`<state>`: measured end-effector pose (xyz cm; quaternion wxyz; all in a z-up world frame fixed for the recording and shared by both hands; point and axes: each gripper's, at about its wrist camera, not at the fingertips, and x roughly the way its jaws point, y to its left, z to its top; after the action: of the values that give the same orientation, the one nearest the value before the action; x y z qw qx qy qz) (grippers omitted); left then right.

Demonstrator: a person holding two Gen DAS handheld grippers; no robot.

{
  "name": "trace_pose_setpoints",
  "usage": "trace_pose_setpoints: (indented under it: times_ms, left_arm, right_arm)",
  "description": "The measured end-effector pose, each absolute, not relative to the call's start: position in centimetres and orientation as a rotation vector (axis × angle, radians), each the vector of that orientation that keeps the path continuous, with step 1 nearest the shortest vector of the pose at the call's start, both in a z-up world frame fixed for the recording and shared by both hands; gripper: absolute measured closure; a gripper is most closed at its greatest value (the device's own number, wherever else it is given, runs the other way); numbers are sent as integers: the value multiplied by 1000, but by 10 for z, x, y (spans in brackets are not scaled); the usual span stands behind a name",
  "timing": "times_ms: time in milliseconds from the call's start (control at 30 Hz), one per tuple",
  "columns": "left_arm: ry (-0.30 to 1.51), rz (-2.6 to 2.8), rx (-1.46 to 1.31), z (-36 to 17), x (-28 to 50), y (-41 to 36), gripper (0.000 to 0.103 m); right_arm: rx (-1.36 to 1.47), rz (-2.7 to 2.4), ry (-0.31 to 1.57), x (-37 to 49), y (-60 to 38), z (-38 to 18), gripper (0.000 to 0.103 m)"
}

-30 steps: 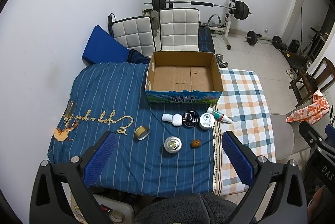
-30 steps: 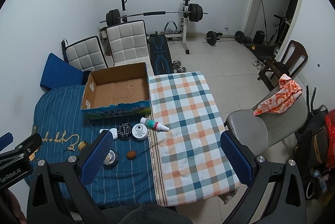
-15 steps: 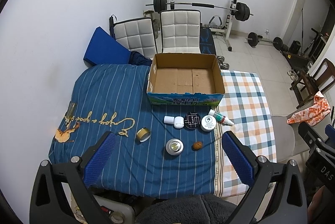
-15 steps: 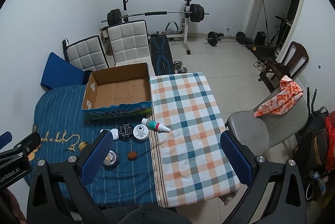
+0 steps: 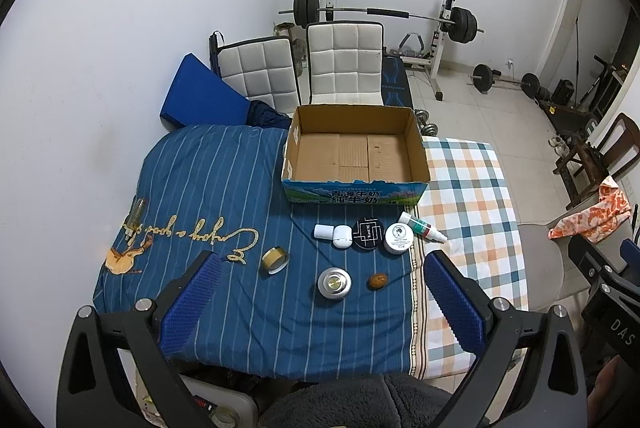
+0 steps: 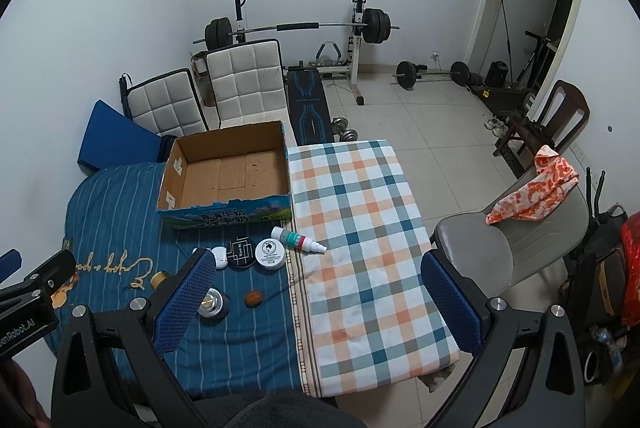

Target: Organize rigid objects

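Note:
An empty open cardboard box (image 5: 354, 152) (image 6: 228, 174) stands at the back of the table. In front of it lie a white earbud case (image 5: 341, 236), a black round tin (image 5: 368, 233) (image 6: 241, 253), a white jar (image 5: 397, 238) (image 6: 270, 254), a small green-and-white bottle (image 5: 421, 227) (image 6: 298, 239), a tape roll (image 5: 275, 260), a silver round tin (image 5: 334, 283) (image 6: 212, 303) and a brown nut-like object (image 5: 377, 281) (image 6: 253, 299). My left gripper (image 5: 320, 302) is open and empty, high above the near edge. My right gripper (image 6: 318, 298) is open and empty over the checked cloth.
The table has a blue striped cloth (image 5: 208, 188) on the left and a checked cloth (image 6: 360, 228) on the right. A small glass bottle (image 5: 134, 218) lies at the left edge. White chairs (image 5: 344, 62), a weight bench and a grey chair (image 6: 500, 244) surround the table.
Both views have drifted slightly, with the table scene shifting a little lower and right in frame. No object on the table has moved and both grippers stay open.

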<state>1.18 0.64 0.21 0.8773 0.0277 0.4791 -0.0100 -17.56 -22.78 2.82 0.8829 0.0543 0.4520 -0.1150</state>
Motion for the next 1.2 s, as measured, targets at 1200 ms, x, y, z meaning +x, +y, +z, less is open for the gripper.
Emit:
trace_pose_setpoints:
  times_ms: [1200]
  left_arm:
    - [1012,-24,41,-3,15,7,0]
  right_arm:
    - [122,-223,959,-164,-223,22,0]
